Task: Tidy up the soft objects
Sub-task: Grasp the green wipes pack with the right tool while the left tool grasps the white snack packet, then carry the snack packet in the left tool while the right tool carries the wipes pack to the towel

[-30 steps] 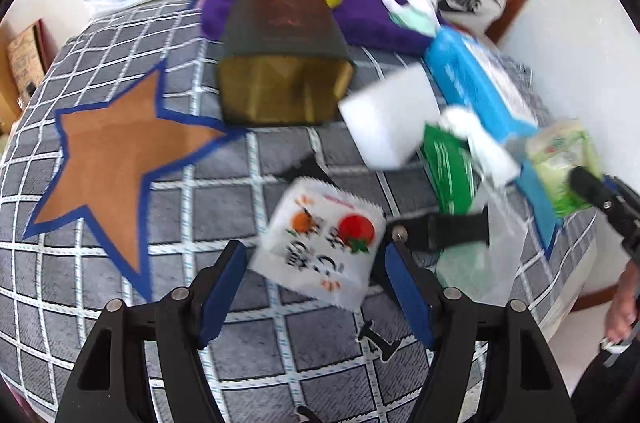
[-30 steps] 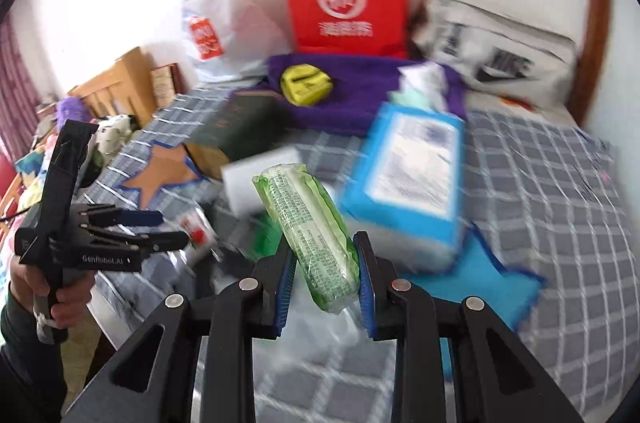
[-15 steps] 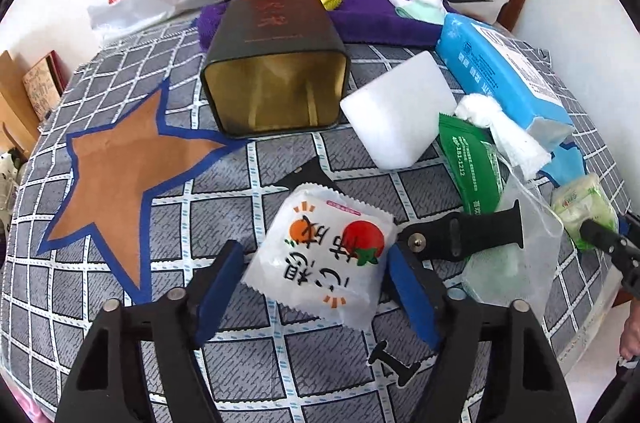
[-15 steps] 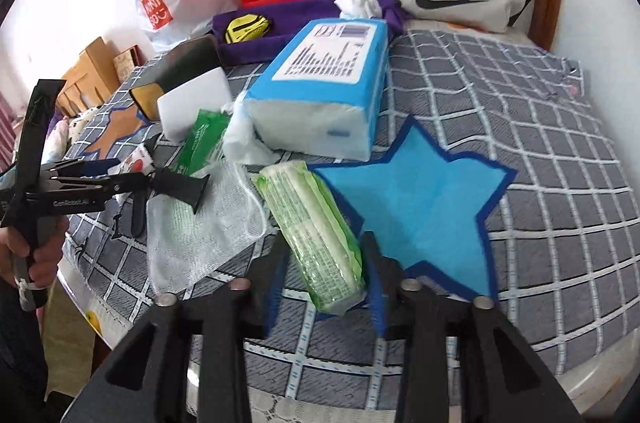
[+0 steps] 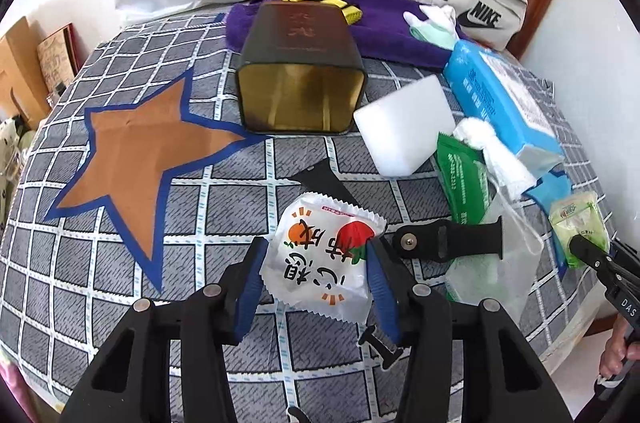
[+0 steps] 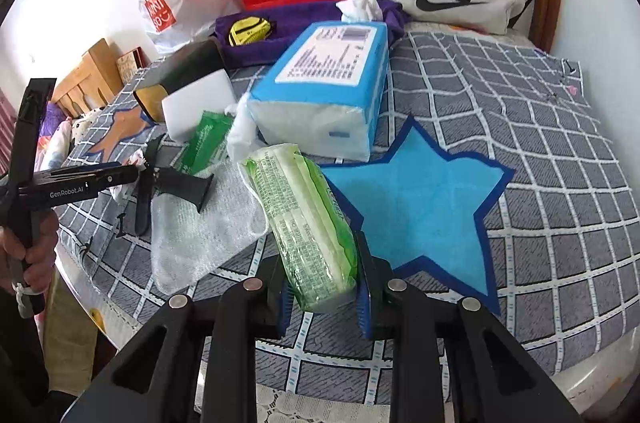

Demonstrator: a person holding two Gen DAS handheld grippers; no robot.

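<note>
Both views steadied. Left gripper (image 5: 316,275) clamps snack pack (image 5: 326,259); right gripper (image 6: 322,283) clamps green pack (image 6: 304,223) near bed's (image 6: 540,231) front edge. Neither placed; clutter remains.

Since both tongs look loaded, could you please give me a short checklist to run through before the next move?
1. Left tongs grip the snack pack: ok, pads on both sides.
2. Right tongs grip the green pack: ok, though held only at its near end.
3. Blue star free for a drop: ok.
4. Brown star free for a drop: ok.
5. Snack pack lifted off the cloth: cannot tell.
</note>
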